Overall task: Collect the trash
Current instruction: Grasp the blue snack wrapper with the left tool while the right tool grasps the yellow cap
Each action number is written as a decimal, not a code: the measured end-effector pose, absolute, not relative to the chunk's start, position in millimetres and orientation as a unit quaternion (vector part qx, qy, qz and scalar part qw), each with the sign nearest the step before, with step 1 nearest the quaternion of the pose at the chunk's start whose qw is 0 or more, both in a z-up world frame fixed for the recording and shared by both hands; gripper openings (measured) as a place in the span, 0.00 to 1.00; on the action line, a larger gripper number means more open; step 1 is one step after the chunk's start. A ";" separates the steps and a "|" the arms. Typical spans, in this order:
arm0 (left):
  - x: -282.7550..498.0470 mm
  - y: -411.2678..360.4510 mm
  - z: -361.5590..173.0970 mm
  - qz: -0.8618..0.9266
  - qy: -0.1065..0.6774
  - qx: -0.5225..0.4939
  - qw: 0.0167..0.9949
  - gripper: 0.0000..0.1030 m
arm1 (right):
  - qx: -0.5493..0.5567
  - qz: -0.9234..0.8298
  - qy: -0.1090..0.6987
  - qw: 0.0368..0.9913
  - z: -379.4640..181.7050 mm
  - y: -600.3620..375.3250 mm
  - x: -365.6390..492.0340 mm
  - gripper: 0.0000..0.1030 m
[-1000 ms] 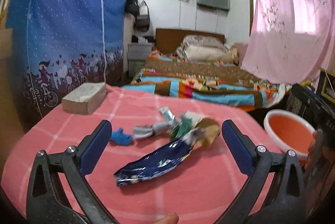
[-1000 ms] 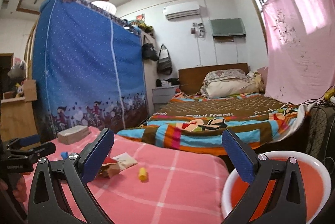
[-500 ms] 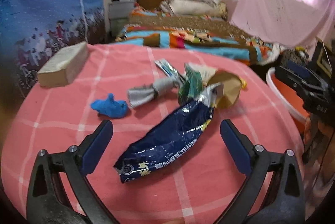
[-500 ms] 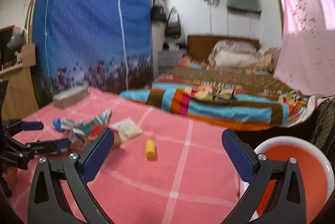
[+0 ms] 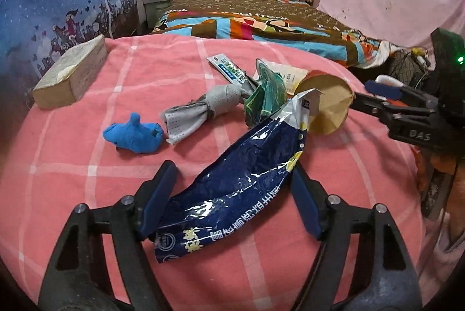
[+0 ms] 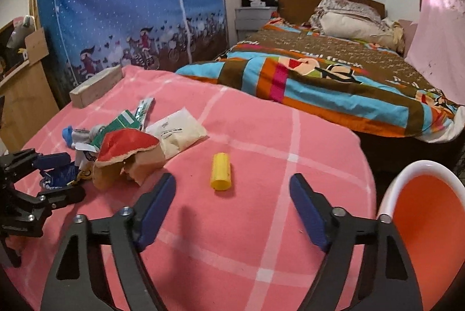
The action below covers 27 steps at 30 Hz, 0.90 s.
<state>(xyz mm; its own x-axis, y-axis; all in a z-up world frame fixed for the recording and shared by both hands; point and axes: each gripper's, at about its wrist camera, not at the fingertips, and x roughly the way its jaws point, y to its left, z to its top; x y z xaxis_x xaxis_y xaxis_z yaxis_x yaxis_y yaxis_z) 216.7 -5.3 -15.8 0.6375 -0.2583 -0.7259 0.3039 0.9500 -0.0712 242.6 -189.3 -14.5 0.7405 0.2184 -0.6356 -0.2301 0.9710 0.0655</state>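
Evidently barely begun: the orange basin (image 6: pixel 418 212) looks empty, the left gripper (image 5: pixel 232 200) has just been closing around the blue snack bag (image 5: pixel 232 189), pads seemingly not yet pressing, and the right gripper (image 6: pixel 232 200), also just narrowing, stands apart on nothing near the yellow cap (image 6: pixel 221 171).

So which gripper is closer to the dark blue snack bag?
Left. The left gripper straddles the dark blue snack bag, jaws closing in. The right gripper sits further off, facing the yellow cylinder.

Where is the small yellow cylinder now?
In the right wrist view, the yellow cylinder lies on the pink blanket, alone, right of the torn paper cup.
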 end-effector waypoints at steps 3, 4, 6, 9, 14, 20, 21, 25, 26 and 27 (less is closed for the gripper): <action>217.5 -2.2 -14.2 -0.163 0.396 0.007 0.904 0.71 | -0.007 0.130 0.352 0.927 -16.9 -185.8 250.1 0.54; 217.1 -1.8 -13.6 -0.165 0.395 0.002 0.904 0.65 | -0.005 0.134 0.361 0.923 -19.8 -184.9 253.2 0.51; 217.2 -2.2 -13.6 -0.168 0.397 -0.004 0.902 0.47 | -0.004 0.136 0.370 0.919 -22.3 -184.1 257.3 0.39; 216.5 -0.2 -13.7 -0.169 0.393 -0.018 0.904 0.45 | -0.001 0.142 0.369 0.918 -22.1 -184.4 256.4 0.24; 212.5 2.7 -11.0 -0.175 0.381 -0.041 0.907 0.37 | 0.003 0.152 0.367 0.918 -21.6 -185.0 252.7 0.14; 198.6 3.7 -7.3 -0.169 0.352 -0.061 0.919 0.22 | -0.001 0.165 0.354 0.921 -19.3 -180.4 242.4 0.14; 196.5 4.2 -6.8 -0.168 0.348 -0.065 0.920 0.22 | 0.000 0.169 0.351 0.921 -19.2 -180.2 239.6 0.14; 187.5 5.6 -5.7 -0.166 0.330 -0.076 0.926 0.22 | 0.003 0.186 0.333 0.924 -17.3 -175.0 224.1 0.14; 185.7 5.8 -4.8 -0.166 0.324 -0.078 0.928 0.22 | 0.001 0.190 0.328 0.925 -16.7 -172.4 219.9 0.14; 184.1 6.4 -3.9 -0.166 0.319 -0.081 0.929 0.22 | 0.000 0.192 0.325 0.926 -16.1 -170.9 217.7 0.14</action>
